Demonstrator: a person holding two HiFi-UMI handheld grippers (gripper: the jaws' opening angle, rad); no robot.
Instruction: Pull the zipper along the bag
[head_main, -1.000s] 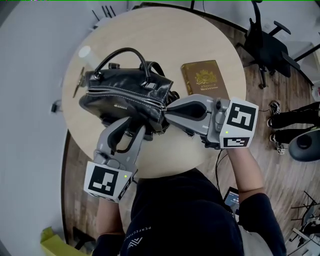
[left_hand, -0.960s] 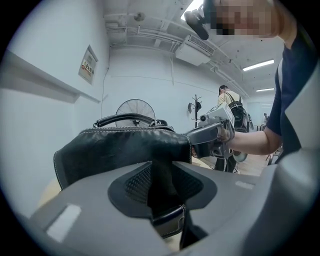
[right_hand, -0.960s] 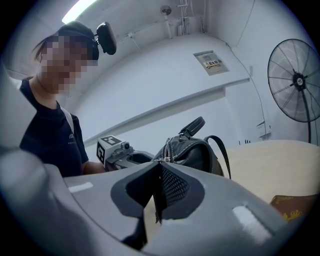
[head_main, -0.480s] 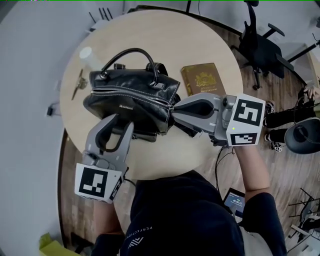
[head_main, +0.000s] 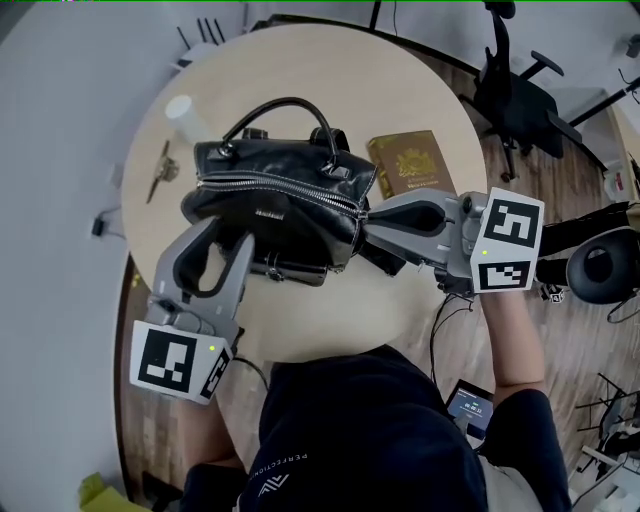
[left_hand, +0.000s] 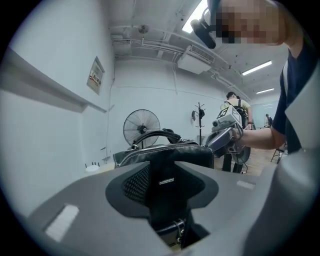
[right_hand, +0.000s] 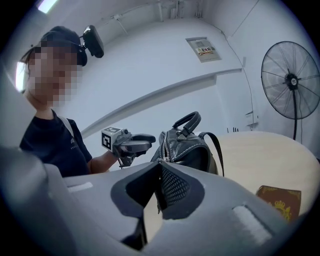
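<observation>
A black leather handbag (head_main: 285, 200) with a silver zipper (head_main: 290, 188) along its top stands on the round wooden table (head_main: 300, 70). My right gripper (head_main: 366, 215) is at the bag's right end. In the right gripper view its jaws (right_hand: 160, 172) are shut on the small metal zipper pull, with the bag (right_hand: 187, 145) just beyond. My left gripper (head_main: 228, 232) sits at the bag's near left side. Its jaws are opening, and in the left gripper view the bag's front panel (left_hand: 165, 150) stands between the wide pads without being squeezed.
A brown book (head_main: 408, 165) lies just right of the bag. A white cup (head_main: 180, 108) and a thin brass piece (head_main: 160, 170) lie at the table's left edge. An office chair (head_main: 510, 90) stands beyond the table, and a floor fan (right_hand: 292, 75) by the wall.
The left gripper has drawn back toward the table's near edge and its jaws have spread wider off the bag. The bag and the right gripper have shifted a little to the right.
</observation>
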